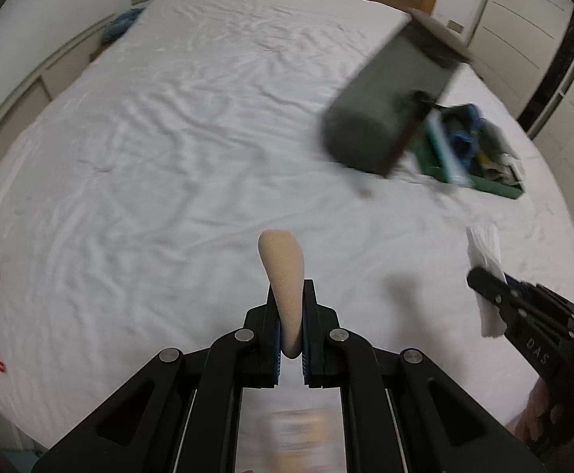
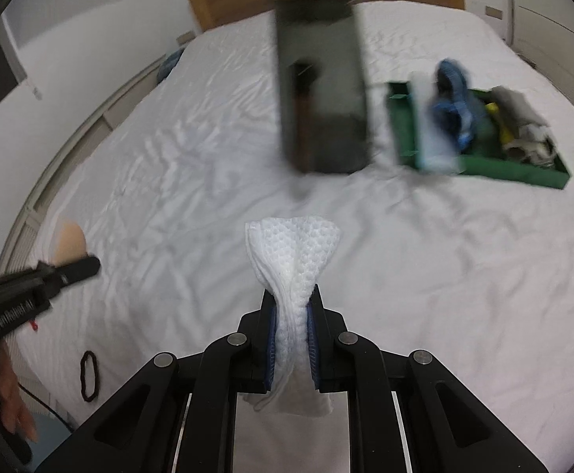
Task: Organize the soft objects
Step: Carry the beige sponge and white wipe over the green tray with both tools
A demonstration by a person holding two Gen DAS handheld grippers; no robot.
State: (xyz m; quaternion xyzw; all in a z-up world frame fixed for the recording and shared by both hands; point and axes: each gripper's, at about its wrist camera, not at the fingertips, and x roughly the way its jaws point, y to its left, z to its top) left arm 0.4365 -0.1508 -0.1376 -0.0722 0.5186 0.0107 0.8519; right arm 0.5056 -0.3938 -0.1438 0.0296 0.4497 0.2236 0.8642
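The left hand-held gripper (image 1: 291, 315) is clenched on a beige sponge (image 1: 283, 276), low centre of its view. The right hand-held gripper (image 2: 291, 327) pinches a white quilted cloth (image 2: 292, 252), which bunches limply. Both look light and squashy, so mid-body grips suit. A green tray (image 2: 484, 167), blurred, perhaps holds other soft things, upper right on the bed (image 2: 168, 181).

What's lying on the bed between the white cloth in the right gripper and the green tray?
Nothing; the right wrist view shows only bare white sheet between the white cloth and the green tray.
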